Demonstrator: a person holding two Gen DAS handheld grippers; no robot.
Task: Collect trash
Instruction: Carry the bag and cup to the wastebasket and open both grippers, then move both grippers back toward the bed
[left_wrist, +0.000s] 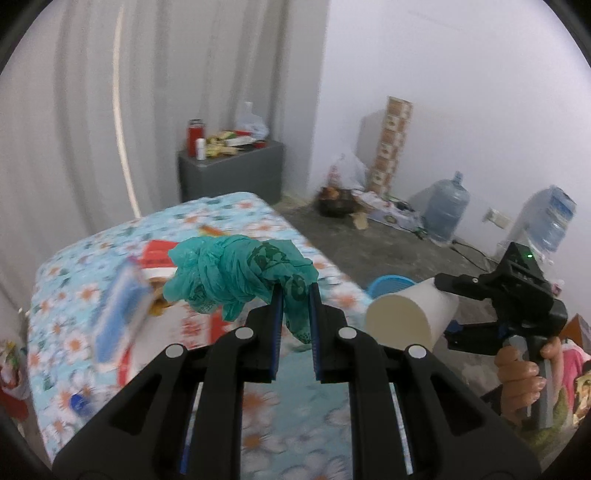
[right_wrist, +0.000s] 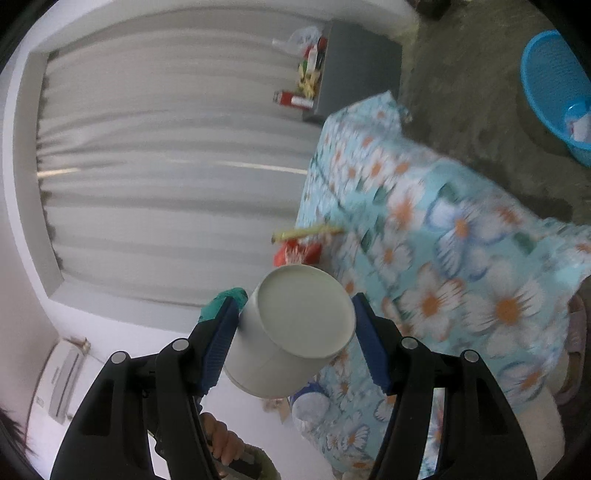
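In the left wrist view my left gripper (left_wrist: 295, 314) sits at the bottom centre of the frame, its blue pads pinched onto a crumpled teal plastic bag (left_wrist: 240, 277). The bag bunches up and to the left of the fingertips, with one tail hanging down between the pads. Below and behind it lies the bed (left_wrist: 66, 314) in its blue sheet with white and orange flowers, filling the lower left of the frame. A red-and-white carton (left_wrist: 159, 254) and a blurred blue-and-white packet (left_wrist: 118, 314) rest on the sheet just left of the bag.

At the right edge of that view I see my right hand (left_wrist: 524, 380) around the handle of the right gripper (left_wrist: 448, 308), which clamps a white paper cup (left_wrist: 406, 317) lying sideways, its flat base facing the camera.

In the right wrist view, which is rolled over, the right gripper (right_wrist: 295, 332) is at the lower centre, both blue pads pressed against the sides of the white paper cup (right_wrist: 291, 332), base towards the lens. A scrap of the teal bag (right_wrist: 225, 299) peeks out behind the left finger, and my left hand (right_wrist: 221, 443) shows at the bottom edge.

A blue plastic basket (right_wrist: 546, 81) stands on the grey floor in the upper right corner, with some pale items already inside. A grey cabinet (right_wrist: 358, 55) with bottles on it sits at the top centre, beside the white curtain (right_wrist: 147, 166).
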